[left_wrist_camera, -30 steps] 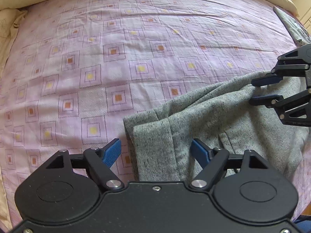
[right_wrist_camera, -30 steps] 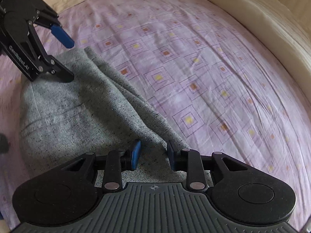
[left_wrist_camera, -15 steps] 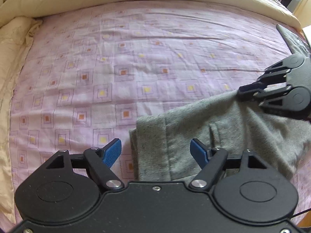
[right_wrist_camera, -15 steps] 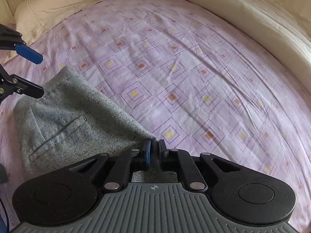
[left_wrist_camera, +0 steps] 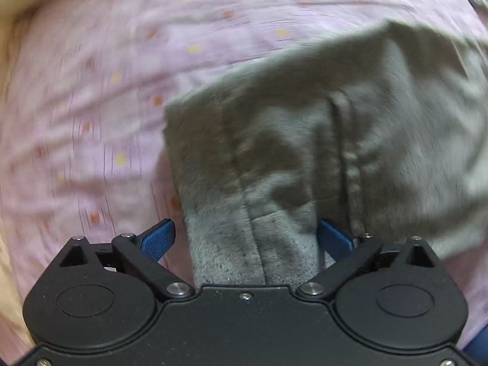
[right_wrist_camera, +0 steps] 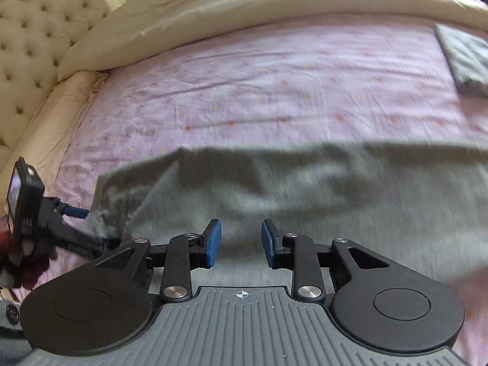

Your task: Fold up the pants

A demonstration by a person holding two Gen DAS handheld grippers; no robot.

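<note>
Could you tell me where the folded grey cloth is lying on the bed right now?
In the right wrist view, the folded grey cloth lies at the far right edge on the pink sheet, beyond the grey pants and just below the cream duvet.

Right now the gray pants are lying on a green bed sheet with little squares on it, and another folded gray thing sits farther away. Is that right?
Not quite. The sheet is pink-purple, not green, as the right wrist view shows. The rest holds: the gray pants lie on it, and another folded gray thing sits farther away.
</note>
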